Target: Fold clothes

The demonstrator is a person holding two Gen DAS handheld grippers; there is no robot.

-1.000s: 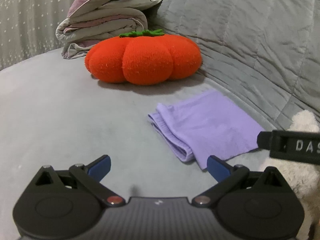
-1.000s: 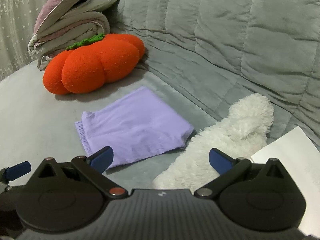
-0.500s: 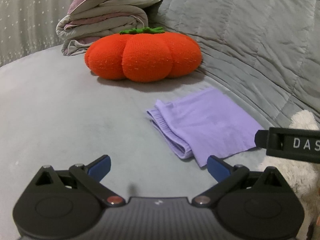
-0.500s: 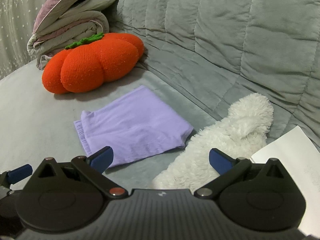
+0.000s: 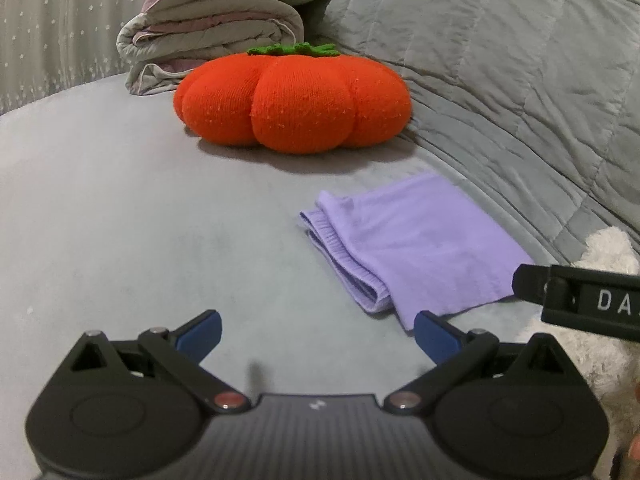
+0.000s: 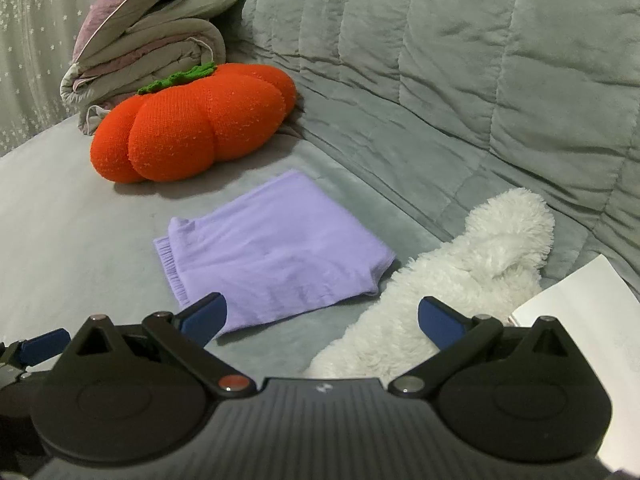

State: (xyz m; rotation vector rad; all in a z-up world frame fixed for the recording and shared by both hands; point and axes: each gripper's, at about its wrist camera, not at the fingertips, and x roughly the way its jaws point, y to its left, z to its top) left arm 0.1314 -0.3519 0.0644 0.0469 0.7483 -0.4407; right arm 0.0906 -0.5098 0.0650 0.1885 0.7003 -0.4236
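A lilac garment (image 5: 416,248) (image 6: 276,248) lies folded into a flat rectangle on the grey sofa seat (image 5: 120,220), its ribbed hem edges stacked on the left side. My left gripper (image 5: 318,334) is open and holds nothing, hovering just short of the garment's near left corner. My right gripper (image 6: 322,318) is open and holds nothing too, above the garment's near edge and a white fluffy item (image 6: 460,288). The right gripper's black body (image 5: 580,300) juts into the left wrist view from the right.
An orange pumpkin cushion (image 5: 292,100) (image 6: 192,128) sits behind the garment. A folded grey and mauve quilt (image 5: 212,24) (image 6: 140,40) is stacked beyond it. The quilted sofa back (image 6: 460,60) rises on the right. White paper (image 6: 588,320) lies at the right edge.
Both grippers have drawn back and down a little, so the garment and cushion sit slightly higher in the views. Both stayed open. The garment has not moved.
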